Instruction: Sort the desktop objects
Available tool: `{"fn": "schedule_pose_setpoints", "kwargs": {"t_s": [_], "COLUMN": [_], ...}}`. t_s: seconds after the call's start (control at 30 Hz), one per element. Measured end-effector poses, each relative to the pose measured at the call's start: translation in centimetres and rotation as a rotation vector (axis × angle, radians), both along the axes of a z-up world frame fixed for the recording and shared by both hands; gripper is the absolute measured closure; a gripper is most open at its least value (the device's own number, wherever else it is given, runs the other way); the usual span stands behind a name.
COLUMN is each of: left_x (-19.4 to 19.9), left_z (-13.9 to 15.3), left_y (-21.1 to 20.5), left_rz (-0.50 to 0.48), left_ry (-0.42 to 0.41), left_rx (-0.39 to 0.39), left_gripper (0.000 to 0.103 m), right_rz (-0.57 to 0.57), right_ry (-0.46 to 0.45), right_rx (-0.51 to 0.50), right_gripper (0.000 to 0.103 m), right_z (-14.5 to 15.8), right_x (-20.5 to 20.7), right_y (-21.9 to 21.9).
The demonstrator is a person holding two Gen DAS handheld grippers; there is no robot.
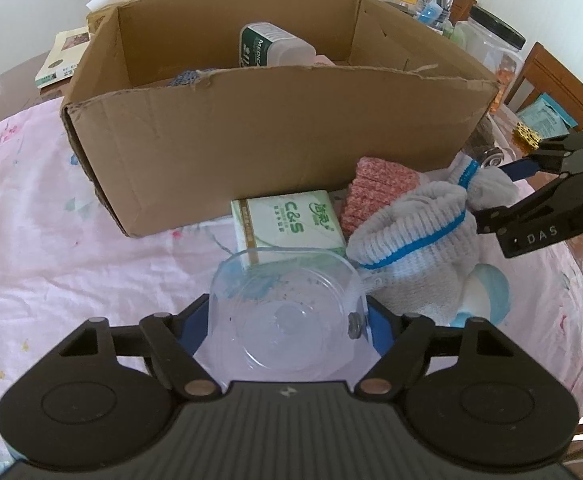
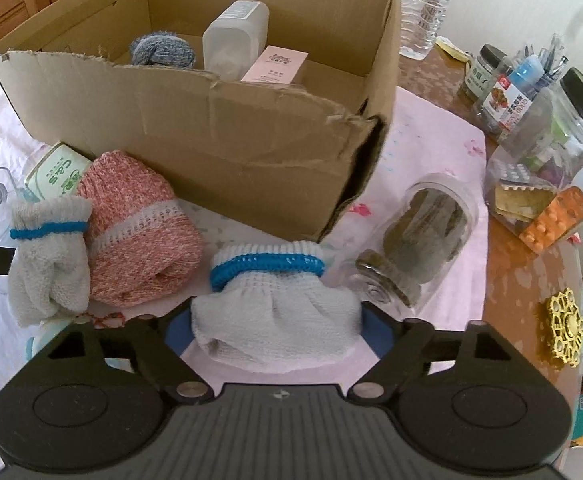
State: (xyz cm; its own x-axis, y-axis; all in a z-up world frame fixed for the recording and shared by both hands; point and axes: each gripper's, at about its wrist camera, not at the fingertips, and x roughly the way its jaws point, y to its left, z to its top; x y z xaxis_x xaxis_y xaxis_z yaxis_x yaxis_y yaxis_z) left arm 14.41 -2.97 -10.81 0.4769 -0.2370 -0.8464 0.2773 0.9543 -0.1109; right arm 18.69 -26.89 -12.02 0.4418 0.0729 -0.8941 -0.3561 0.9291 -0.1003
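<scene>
Gloves and small items lie on the pink cloth (image 1: 71,248) in front of the box (image 1: 259,120), which is the likely place for sorting them, because a bottle (image 1: 267,46) and some knitted thing already stand inside it

In the left wrist view, the left gripper (image 1: 287,320) is closed on a clear cup (image 1: 281,312), its blue pads pressing the two sides of the rim; the cup is held with its mouth toward the camera, just in front of the tissue pack (image 1: 287,228). I think it is held so to carry it to the box. To the right, the right gripper (image 1: 487,196) pinches a white glove (image 1: 487,186) at its bunched end, next to a second glove (image 1: 415,248) with a blue band and a pink knit (image 1: 379,188) behind it

In the right wrist view, the right gripper (image 2: 277,320) is clamped on the glove (image 2: 275,308), the blue cuff pointing away toward the box (image 2: 211,128). The grip is on the soft body, so the cloth folds between the pads. The other glove (image 2: 47,256) and the pink knit (image 2: 139,228) lie touching at the left, with the tissue pack (image 2: 57,172) against the box wall. A jar (image 2: 419,240) lies on its side just beside the held glove; it may roll if the glove drags on it
</scene>
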Motion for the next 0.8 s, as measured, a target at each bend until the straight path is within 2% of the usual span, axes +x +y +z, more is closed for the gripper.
{"fn": "schedule_pose_setpoints", "kwargs": {"t_s": [0.3, 0.8], "left_x": [-0.2, -1.5], "left_z": [1.4, 5.8], "left_y": [0.6, 0.0], "left_rz": [-0.02, -0.059], "left_ry": [-0.007, -0.054], "left_rx": [-0.01, 0.016], "left_gripper": [0.025, 0.025], "right_rz": [0.041, 0.106], "right_ry": [0.005, -0.035], "right_rx": [0.004, 0.033], "right_gripper": [0.022, 0.022], "right_z": [1.4, 6.7], "right_x": [-0.7, -2.9], "right_y": [-0.3, -0.7]}}
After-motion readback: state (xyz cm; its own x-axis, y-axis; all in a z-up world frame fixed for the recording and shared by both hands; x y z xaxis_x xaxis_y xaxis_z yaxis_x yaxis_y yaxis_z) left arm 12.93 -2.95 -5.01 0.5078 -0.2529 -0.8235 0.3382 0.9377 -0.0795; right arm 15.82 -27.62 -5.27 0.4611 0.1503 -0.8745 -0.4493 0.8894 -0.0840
